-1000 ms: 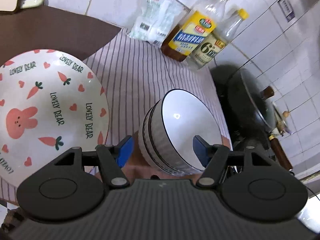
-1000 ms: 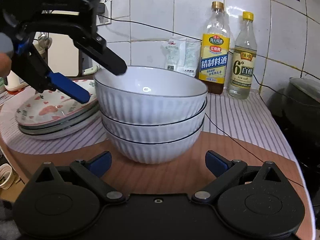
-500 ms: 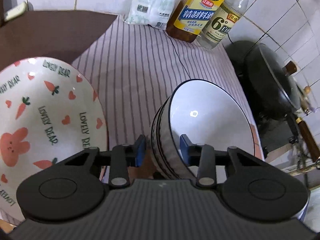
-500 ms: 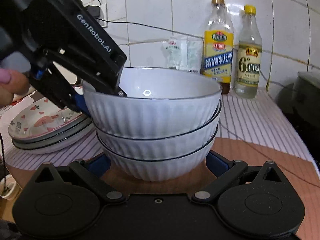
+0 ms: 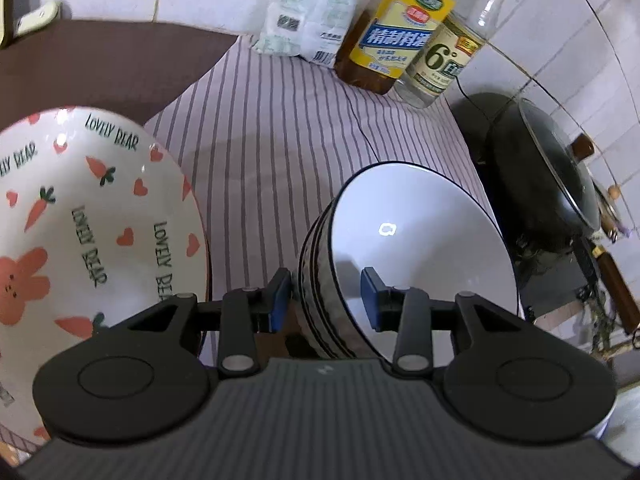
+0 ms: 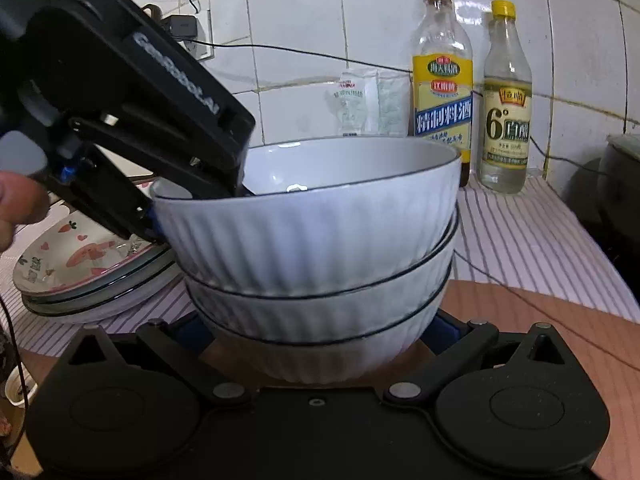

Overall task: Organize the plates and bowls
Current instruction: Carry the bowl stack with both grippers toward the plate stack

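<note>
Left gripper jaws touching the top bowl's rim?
Touching. Right wrist view shows the left gripper clamped across the top bowl rim, one jaw inside, one outside.

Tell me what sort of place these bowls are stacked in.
Most likely a home kitchen counter. Behind the bowl stack a white tiled wall backs two bottles, cooking wine and white vinegar, and a lidded black wok sits to the right on what looks like a stove.

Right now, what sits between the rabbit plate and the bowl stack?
Only striped cloth, plus the left hand-held gripper outer finger by the bowl stack wall. Rabbit plate stands clear; left wrist view shows it.
</note>
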`<state>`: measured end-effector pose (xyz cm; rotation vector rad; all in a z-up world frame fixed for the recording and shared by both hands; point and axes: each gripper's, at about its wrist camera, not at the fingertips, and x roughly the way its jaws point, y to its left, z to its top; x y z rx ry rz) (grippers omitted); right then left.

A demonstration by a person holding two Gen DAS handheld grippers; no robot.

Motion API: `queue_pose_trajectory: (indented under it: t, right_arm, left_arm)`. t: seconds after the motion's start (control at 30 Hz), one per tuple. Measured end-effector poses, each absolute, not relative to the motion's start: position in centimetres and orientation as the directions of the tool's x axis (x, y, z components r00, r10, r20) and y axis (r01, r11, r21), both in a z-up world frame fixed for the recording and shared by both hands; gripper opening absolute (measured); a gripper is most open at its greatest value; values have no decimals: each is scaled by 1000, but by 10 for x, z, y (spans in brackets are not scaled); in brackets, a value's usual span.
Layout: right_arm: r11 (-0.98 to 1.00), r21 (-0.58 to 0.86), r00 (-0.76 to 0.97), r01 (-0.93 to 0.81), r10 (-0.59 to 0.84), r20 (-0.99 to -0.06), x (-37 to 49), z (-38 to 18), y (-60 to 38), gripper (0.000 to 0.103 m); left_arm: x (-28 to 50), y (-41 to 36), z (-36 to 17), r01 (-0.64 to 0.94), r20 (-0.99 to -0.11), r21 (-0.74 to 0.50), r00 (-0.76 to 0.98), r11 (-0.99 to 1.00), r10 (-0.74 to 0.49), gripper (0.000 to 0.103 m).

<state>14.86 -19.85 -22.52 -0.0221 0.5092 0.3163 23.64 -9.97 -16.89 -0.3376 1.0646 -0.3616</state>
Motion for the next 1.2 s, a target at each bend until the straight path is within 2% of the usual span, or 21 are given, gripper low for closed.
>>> queue_pose_trajectory:
  t: [0.9,1.2]
  right_arm:
    - [963,89,824,-253,263,-502,135,-221,-194,102]
    - [969,39,854,-243,233,-466,116,-191,-179,102]
  left_arm:
    - [225,-104,-157,222,-801,-366,418,904,-427,36]
    - [207,-85,-122,251,-763,-395,447,884,-467,36]
